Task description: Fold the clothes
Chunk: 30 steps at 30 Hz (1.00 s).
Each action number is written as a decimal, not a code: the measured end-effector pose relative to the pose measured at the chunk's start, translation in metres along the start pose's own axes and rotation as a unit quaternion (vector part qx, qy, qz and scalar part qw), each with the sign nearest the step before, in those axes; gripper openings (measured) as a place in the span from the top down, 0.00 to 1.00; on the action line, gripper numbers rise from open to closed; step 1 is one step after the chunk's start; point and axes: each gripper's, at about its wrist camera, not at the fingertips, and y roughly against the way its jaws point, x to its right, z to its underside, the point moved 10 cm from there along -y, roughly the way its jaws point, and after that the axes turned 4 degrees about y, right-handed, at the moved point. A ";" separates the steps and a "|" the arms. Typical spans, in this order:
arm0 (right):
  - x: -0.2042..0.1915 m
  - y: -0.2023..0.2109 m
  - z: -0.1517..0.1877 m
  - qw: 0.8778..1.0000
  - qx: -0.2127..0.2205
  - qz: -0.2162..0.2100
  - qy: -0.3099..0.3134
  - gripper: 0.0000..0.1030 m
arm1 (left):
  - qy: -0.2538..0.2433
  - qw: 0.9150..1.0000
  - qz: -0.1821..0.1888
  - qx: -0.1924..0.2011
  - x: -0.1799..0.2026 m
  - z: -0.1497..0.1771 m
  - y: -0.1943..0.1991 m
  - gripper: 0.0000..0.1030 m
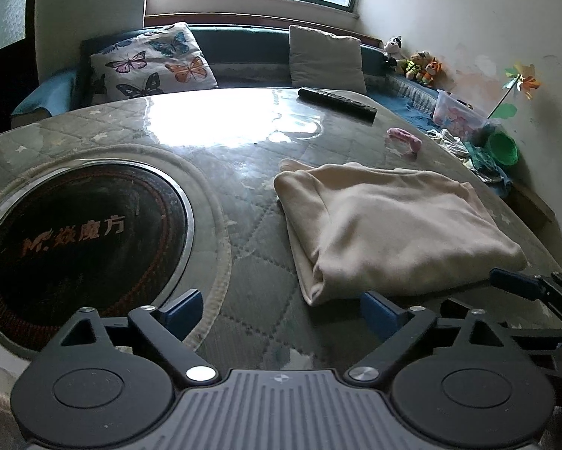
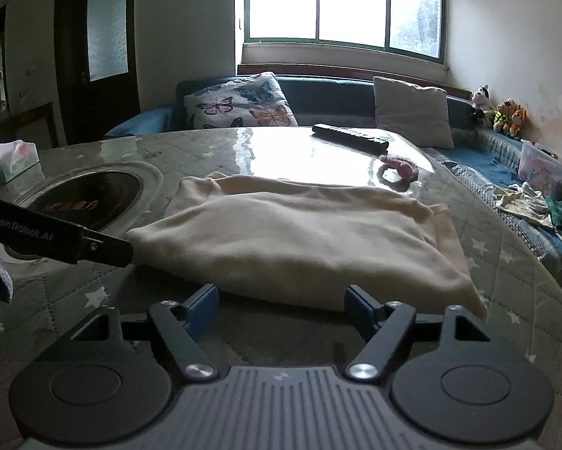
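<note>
Both grippers, left (image 1: pixel 281 309) and right (image 2: pixel 281 309), spread wide and empty, just short of folded cream garment (image 2: pixel 299 240), apparently not touching.

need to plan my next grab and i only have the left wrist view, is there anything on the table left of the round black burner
Observer: Yes, a tissue box sits at the table's far left edge, beyond the round black burner.
Operator: can you see where my left gripper sits against the cloth
Observer: One dark left finger reaches the near left corner of the folded cream cloth; whether it touches is unclear.
Operator: and the right gripper
Observer: The right gripper is open, empty, just short of the cloth's near edge.
</note>
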 end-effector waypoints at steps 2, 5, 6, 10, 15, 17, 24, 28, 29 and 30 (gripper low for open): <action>0.000 0.002 0.002 1.000 -0.001 0.001 -0.002 0.22 | -0.004 1.000 -0.001 0.002 0.001 0.002 0.003 0.02; 0.000 0.004 0.004 1.000 -0.003 0.003 -0.005 0.15 | -0.008 1.000 0.000 0.004 0.003 0.006 0.006 0.00; 0.000 0.005 0.005 1.000 -0.003 0.004 -0.005 0.15 | -0.009 1.000 0.000 0.005 0.003 0.007 0.008 0.00; -0.001 0.009 0.009 1.000 -0.005 0.007 -0.007 0.13 | -0.013 1.000 0.003 0.008 0.005 0.012 0.012 0.00; -0.001 0.015 0.012 1.000 -0.004 0.014 -0.005 0.04 | -0.016 1.000 0.004 0.013 0.004 0.018 0.018 0.00; -0.002 0.016 0.012 1.000 -0.003 0.015 -0.004 0.03 | -0.018 1.000 0.003 0.016 0.004 0.020 0.020 0.00; -0.002 0.020 0.017 1.000 -0.007 0.021 -0.005 0.00 | -0.017 0.999 0.002 0.030 0.006 0.023 0.024 0.00; -0.001 0.023 0.020 1.000 -0.007 0.024 -0.009 0.00 | -0.025 0.999 0.001 0.031 0.010 0.026 0.027 0.00; 0.000 0.023 0.021 1.000 -0.007 0.024 -0.010 0.00 | -0.027 0.999 0.001 0.031 0.011 0.028 0.028 0.00; 0.000 0.024 0.022 1.000 -0.007 0.025 -0.011 0.00 | -0.029 0.999 0.001 0.031 0.012 0.029 0.029 0.00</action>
